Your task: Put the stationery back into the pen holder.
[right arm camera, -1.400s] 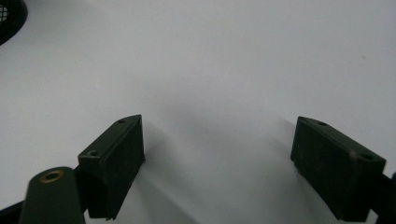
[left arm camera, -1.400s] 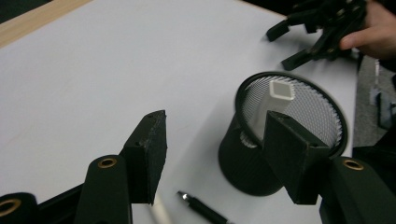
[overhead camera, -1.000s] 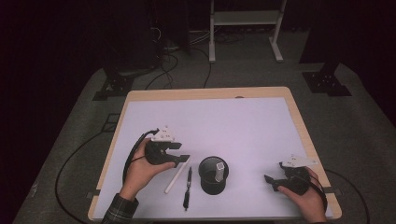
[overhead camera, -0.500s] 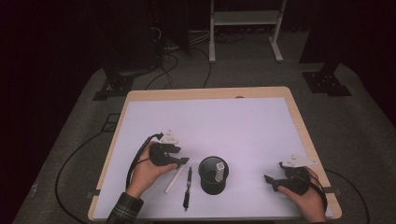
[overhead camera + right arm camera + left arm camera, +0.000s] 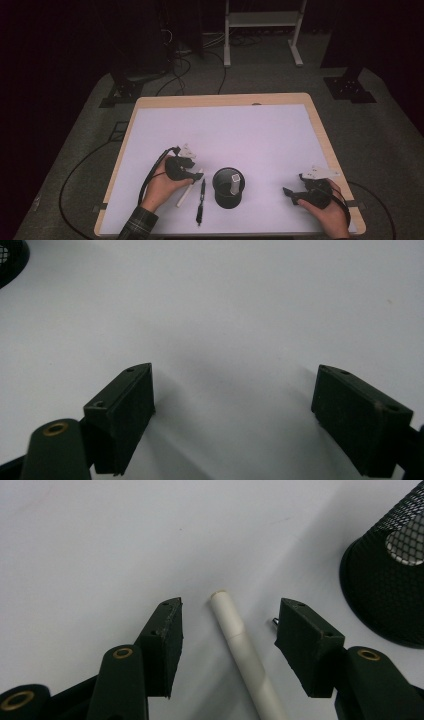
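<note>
A white pen (image 5: 186, 193) lies on the white table top (image 5: 240, 135), its far end between the jaws of my left gripper (image 5: 194, 172). In the left gripper view the white pen (image 5: 242, 652) runs up the middle of my open left gripper (image 5: 230, 607), and neither jaw touches it. A black pen (image 5: 201, 199) lies just to its right, and its metal tip (image 5: 274, 622) peeks past the right jaw. The black mesh cup (image 5: 228, 188) stands upright and holds a white item (image 5: 235, 181). My right gripper (image 5: 289, 193) rests open on the table at the right, nothing between its jaws (image 5: 235, 372).
The mesh cup (image 5: 390, 580) stands close to the right of my left gripper. The table's wooden rim (image 5: 320, 125) borders the white surface. Cables trail from both grippers over the table's front corners. A corner of the mesh cup (image 5: 10, 257) shows at the right gripper view's top left.
My left gripper has moved toward the person and a little to the right, coming down around the far end of the white pen. The right gripper has stayed put.
</note>
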`<state>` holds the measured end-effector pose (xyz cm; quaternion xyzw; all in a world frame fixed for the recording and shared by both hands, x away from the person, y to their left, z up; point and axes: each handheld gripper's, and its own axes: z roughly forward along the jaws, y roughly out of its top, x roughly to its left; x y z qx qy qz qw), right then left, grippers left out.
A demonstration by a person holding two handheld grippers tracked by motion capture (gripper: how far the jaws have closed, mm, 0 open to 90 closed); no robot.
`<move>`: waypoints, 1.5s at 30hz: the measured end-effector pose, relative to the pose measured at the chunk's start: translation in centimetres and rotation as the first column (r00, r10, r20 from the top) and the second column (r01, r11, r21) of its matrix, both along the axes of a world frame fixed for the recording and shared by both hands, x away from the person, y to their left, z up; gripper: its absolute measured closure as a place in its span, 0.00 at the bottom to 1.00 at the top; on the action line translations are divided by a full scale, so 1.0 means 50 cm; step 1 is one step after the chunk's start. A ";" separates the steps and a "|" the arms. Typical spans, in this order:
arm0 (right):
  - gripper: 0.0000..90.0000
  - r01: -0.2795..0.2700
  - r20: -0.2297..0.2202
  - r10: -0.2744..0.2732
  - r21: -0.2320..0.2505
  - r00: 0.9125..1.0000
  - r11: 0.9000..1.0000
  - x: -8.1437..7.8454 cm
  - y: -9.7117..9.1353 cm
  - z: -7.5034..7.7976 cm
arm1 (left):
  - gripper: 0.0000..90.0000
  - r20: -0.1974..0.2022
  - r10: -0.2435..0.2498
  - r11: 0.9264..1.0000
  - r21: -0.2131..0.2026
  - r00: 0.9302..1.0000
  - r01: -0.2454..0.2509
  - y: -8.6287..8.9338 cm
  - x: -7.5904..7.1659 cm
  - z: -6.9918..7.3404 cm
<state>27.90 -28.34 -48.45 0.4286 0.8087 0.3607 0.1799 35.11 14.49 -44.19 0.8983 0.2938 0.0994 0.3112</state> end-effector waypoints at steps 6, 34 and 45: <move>0.18 0.000 0.000 0.000 0.000 1.000 1.000 0.000 0.000 0.000 | 0.49 -0.002 0.007 1.000 0.027 1.000 -0.007 -0.001 0.002 -0.007; 0.18 0.000 0.000 0.000 0.000 1.000 1.000 0.000 0.000 0.000 | 0.74 -0.067 0.059 0.993 0.109 0.996 -0.051 0.004 0.007 -0.015; 0.18 0.000 0.000 0.000 -0.001 1.000 1.000 0.000 0.000 0.000 | 0.81 -0.095 0.076 0.986 0.154 0.993 -0.061 -0.007 0.011 -0.009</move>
